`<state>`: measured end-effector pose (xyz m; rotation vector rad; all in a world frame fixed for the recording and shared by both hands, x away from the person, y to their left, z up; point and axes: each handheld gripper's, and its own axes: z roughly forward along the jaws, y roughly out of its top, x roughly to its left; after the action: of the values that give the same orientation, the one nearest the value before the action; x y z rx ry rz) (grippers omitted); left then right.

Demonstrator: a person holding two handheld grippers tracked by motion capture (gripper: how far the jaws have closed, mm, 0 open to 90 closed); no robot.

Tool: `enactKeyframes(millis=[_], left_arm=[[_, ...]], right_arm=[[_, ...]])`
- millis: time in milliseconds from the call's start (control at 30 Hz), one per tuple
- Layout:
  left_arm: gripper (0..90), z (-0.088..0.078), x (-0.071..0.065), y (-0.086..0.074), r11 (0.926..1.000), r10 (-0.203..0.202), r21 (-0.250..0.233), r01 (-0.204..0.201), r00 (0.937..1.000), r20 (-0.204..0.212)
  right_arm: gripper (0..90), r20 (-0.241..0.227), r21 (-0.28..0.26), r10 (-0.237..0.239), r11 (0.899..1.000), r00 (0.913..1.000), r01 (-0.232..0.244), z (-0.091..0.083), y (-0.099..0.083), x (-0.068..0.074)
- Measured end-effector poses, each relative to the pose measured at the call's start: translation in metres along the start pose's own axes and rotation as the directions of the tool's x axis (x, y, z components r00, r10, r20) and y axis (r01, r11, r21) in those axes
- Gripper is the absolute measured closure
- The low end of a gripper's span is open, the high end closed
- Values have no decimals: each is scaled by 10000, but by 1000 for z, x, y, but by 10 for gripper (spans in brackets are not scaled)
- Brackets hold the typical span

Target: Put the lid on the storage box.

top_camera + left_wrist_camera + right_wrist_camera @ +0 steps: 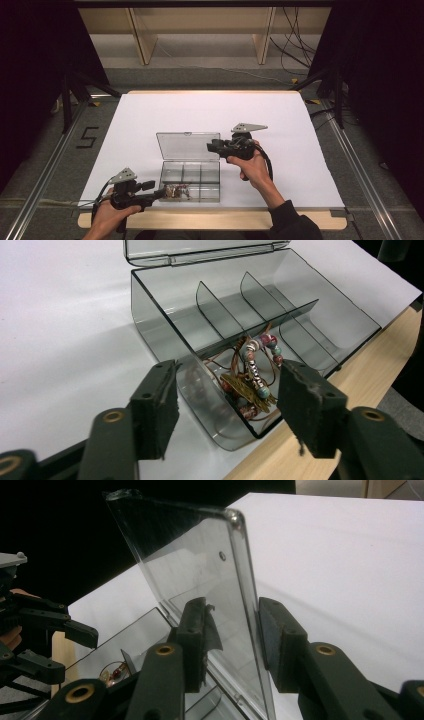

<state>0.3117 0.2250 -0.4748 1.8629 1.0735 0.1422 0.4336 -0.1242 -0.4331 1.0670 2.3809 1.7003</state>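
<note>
One clear box [165,330], beaded jewellery [252,375] in corner compartment

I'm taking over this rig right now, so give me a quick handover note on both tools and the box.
Left tool: open, just been opening, at the box's near-left corner, nothing gripped.
Right tool: astride the raised lid; the lid's edge is between the jaws, contact unclear.
Compartment box: open on the white table; beaded jewellery lies in its near-left compartment.
Done: jewellery in.
Left, likely: lower the lid, withdraw both tools.
</note>
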Motion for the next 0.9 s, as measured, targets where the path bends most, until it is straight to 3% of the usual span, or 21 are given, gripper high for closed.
enactKeyframes(millis=[133,167,200,367,500,533,667,700,767,800,833,900], left_arm=[[367,-3,-2,0,9999,-67,-107,69,9999,146],[359,-5,-2,0,10000,11,-43,-10,10000,70],[353,-5,-2,-1,10000,7,-73,-6,9999,114],[332,-8,-4,-3,9999,-51,-102,52,9999,130],[309,-10,-5,-6,9999,124,2,-124,9999,-28],[308,-11,-5,-6,9999,148,81,-148,9999,1],[304,-13,-8,-9,9993,371,-27,-372,9991,-215],[305,-13,-10,-10,9990,444,-80,-447,9986,-291],[304,-16,-10,-10,9981,614,48,-613,9977,-297],[304,-15,-12,-12,9990,426,-133,-430,9987,-278],[304,-16,-11,-12,9982,603,19,-602,9976,-332],[303,-15,-12,-14,9987,515,-5,-516,9983,-257]], right_arm=[[653,24,30,-193,9998,9998,193,-2,0,3],[651,0,-44,-453,9990,9990,453,-1,0,2],[650,-5,51,-84,10000,10000,84,-2,-1,6],[645,26,-11,-492,9988,9988,492,-3,0,6],[641,33,70,-606,9981,9982,606,-6,0,9],[638,37,95,-427,9990,9991,426,-6,0,12],[635,68,13,-893,9960,9960,893,-7,0,13],[634,90,87,-680,9977,9976,679,-8,-1,15],[633,140,105,-860,9963,9962,858,-8,-1,17],[631,137,204,-621,9979,9980,619,-10,-2,20],[630,127,209,-731,9971,9972,728,-10,-2,20],[630,186,133,-868,9962,9961,865,-11,-2,20]])
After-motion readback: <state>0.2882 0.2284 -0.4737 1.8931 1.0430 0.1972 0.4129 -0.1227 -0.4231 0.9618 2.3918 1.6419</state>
